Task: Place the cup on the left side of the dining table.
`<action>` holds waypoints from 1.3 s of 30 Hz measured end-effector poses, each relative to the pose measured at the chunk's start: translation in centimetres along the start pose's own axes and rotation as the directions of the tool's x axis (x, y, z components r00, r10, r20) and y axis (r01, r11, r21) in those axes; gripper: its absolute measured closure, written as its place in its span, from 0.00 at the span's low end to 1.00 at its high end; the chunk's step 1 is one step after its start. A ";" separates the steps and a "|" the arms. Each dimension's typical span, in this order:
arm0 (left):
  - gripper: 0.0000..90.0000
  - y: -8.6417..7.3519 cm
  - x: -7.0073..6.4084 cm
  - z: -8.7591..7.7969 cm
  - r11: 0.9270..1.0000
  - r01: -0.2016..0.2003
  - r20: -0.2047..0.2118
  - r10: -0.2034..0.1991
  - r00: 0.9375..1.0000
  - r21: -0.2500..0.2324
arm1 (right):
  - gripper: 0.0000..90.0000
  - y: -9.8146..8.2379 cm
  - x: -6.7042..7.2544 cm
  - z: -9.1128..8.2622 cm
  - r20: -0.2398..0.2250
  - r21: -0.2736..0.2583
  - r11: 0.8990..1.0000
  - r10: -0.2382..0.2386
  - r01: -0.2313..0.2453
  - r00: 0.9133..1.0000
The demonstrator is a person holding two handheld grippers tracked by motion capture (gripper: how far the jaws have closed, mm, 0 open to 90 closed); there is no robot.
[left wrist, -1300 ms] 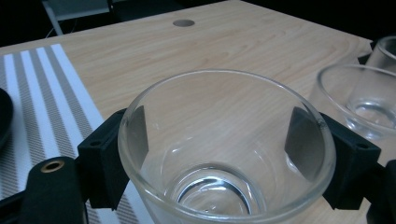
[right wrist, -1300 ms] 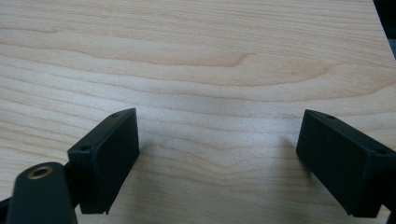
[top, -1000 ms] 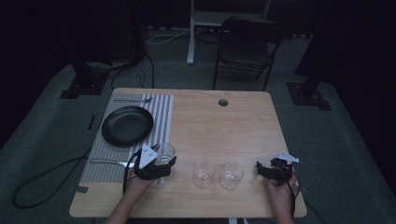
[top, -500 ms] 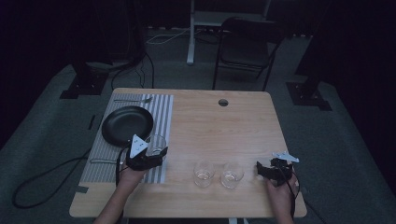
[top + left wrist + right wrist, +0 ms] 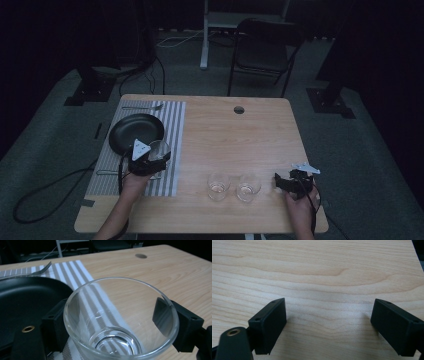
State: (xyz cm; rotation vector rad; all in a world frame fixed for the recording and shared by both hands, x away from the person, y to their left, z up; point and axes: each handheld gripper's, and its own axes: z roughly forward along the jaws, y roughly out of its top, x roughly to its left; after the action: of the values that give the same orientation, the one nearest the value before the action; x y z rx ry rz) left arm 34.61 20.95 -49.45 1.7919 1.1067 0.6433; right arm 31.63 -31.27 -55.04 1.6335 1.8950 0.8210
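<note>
My left gripper (image 5: 153, 155) is shut on a clear empty glass (image 5: 159, 148) and holds it over the striped placemat (image 5: 175, 122), right beside the black plate (image 5: 136, 131). In the left gripper view the glass (image 5: 120, 320) sits upright between the two black jaws, with the plate (image 5: 25, 297) to its left. Two more clear glasses (image 5: 218, 185) (image 5: 248, 186) stand side by side near the table's front edge. My right gripper (image 5: 281, 182) rests open at the front right, just right of them. In the right gripper view its jaws (image 5: 334, 325) stand wide apart over bare wood.
A fork (image 5: 142, 107) lies at the back of the placemat, and another utensil (image 5: 107, 172) lies at its front left. A round cable hole (image 5: 239, 109) is in the table's back middle. A chair (image 5: 265, 50) stands behind the table.
My left gripper has carried the glass leftward and a little farther back, from the placemat's right edge to the plate's side. The right gripper has stayed still.
</note>
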 end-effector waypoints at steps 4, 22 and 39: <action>0.21 -0.5 0.5 0.6 1.000 0.001 -0.010 -0.001 1.000 0.026 | 0.14 0.0 0.0 0.0 0.000 0.000 1.000 0.000 0.000 1.000; 0.21 -2.0 1.2 1.0 0.999 -0.005 -0.027 0.006 1.000 0.044 | 0.14 0.0 0.0 0.0 0.000 0.000 1.000 0.000 0.000 1.000; 0.00 -2.5 1.2 0.4 0.993 0.015 -0.044 -0.010 0.999 0.113 | 0.14 0.0 0.0 0.0 0.000 0.000 1.000 0.000 0.000 1.000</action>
State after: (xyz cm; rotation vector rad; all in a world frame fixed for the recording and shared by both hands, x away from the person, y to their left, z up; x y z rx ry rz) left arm 34.43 22.28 -51.91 1.8733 1.2041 0.6251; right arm 31.63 -31.27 -55.04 1.6339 1.8950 0.8206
